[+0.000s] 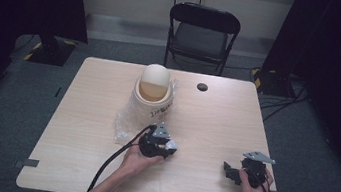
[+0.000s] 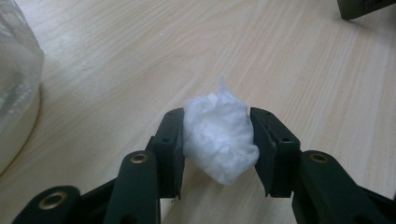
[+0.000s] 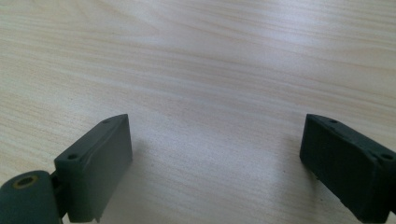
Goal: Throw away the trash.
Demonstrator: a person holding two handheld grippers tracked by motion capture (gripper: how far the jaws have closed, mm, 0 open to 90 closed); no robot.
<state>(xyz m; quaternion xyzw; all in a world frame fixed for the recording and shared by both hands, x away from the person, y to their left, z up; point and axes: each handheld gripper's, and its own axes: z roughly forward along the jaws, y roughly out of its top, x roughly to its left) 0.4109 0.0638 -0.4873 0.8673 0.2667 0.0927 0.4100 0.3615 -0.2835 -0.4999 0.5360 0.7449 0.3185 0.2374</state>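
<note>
A crumpled white tissue wad (image 2: 218, 133) is pinched between the jaws of my left gripper (image 2: 216, 140), just above the wooden table. In the high view that left gripper (image 1: 169, 148) sits near the table's middle front, the white tissue wad (image 1: 171, 145) showing at its tip. A cream-coloured bin with a domed swing lid (image 1: 153, 91) stands behind it, lined with a clear plastic bag (image 1: 127, 120). My right gripper (image 1: 229, 172) rests at the front right; in the right gripper view its jaws (image 3: 215, 156) stand wide apart over bare wood.
A black folding chair (image 1: 202, 32) stands beyond the far table edge. A small black round cap (image 1: 202, 87) lies near the back of the table (image 1: 214, 127). The bag's edge (image 2: 16, 84) shows at the left of the left gripper view.
</note>
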